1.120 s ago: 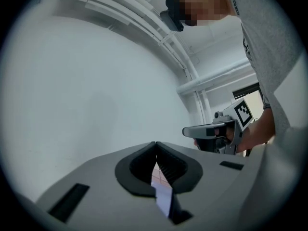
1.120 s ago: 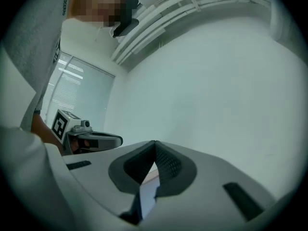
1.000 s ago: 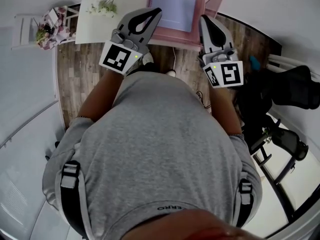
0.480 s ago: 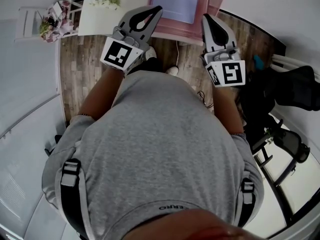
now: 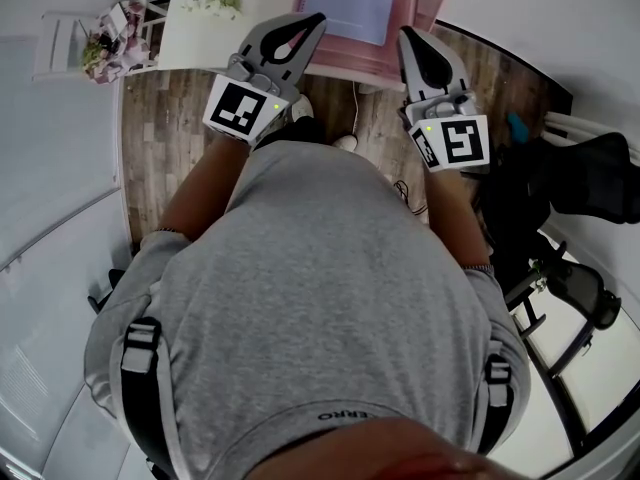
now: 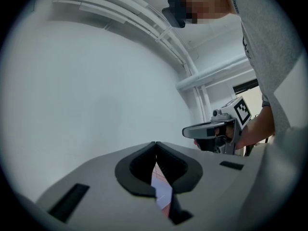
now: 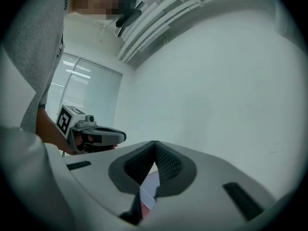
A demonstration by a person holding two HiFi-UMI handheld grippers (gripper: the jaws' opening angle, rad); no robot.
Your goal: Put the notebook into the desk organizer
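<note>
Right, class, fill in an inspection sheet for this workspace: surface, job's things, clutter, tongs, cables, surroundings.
Surface: pink tabletop, with a white top beside it.
Job's things: purple notebook lying flat on the pink tabletop; the desk organizer cannot be made out.
Clutter: flower sprig on the white top.
Tongs: left tongs shut, empty; right tongs shut, empty.
Cables: white cable on the floor.
Surroundings: wooden floor, black chair, small white stand with flowers.
</note>
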